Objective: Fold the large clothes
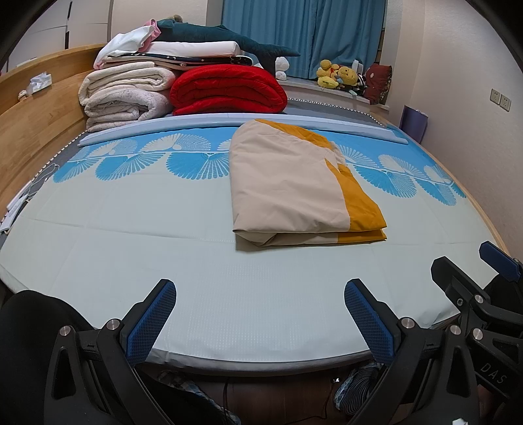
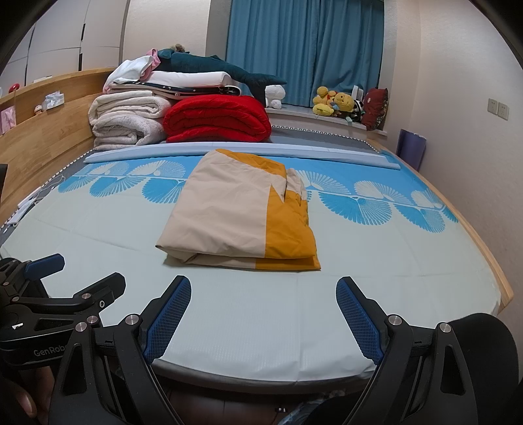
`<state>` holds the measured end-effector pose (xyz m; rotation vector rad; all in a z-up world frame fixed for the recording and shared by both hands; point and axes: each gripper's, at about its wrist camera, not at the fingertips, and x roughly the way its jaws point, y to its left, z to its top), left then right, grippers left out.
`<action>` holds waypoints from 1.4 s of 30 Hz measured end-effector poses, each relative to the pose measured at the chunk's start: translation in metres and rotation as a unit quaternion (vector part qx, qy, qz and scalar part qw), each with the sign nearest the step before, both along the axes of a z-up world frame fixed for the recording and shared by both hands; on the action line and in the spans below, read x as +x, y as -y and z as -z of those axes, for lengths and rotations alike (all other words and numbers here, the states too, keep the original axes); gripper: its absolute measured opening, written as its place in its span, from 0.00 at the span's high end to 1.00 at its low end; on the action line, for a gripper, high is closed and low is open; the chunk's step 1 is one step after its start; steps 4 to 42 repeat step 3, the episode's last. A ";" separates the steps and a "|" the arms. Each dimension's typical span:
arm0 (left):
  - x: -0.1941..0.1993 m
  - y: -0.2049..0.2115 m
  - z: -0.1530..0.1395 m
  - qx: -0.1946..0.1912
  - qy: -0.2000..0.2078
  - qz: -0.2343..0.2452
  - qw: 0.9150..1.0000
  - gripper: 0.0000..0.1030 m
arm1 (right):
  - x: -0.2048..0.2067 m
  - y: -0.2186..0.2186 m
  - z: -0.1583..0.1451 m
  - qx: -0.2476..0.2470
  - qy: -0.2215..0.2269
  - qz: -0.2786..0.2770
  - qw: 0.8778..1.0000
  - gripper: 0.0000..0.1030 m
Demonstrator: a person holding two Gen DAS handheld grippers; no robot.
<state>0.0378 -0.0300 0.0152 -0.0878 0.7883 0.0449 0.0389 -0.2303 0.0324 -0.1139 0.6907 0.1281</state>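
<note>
A beige and mustard-yellow garment (image 1: 294, 183) lies folded into a thick rectangle on the bed, right of centre; it also shows in the right wrist view (image 2: 235, 212). My left gripper (image 1: 260, 294) is open and empty, held over the bed's near edge, well short of the garment. My right gripper (image 2: 263, 291) is open and empty, also near the front edge, a short way in front of the garment's folded edge. The right gripper also shows at the right of the left wrist view (image 1: 470, 261); the left gripper shows at the left of the right wrist view (image 2: 81, 274).
The bed (image 1: 130, 248) has a pale green sheet with a blue fan pattern. Stacked white and red blankets (image 1: 225, 88) sit at the far end by the wooden headboard (image 1: 39, 108). Plush toys (image 1: 340, 76) line the window ledge under blue curtains (image 1: 294, 29).
</note>
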 end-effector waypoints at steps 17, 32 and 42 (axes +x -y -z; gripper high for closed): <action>0.000 0.000 0.000 0.000 0.000 0.000 1.000 0.01 | 0.000 0.000 0.000 0.000 0.000 0.000 1.000 0.12; 0.000 0.000 0.000 0.000 0.000 0.000 1.000 0.01 | 0.000 0.000 0.000 0.000 0.000 0.000 1.000 0.12; 0.000 0.000 0.000 0.000 0.000 0.000 1.000 0.01 | 0.000 0.000 0.000 0.000 0.000 0.000 1.000 0.12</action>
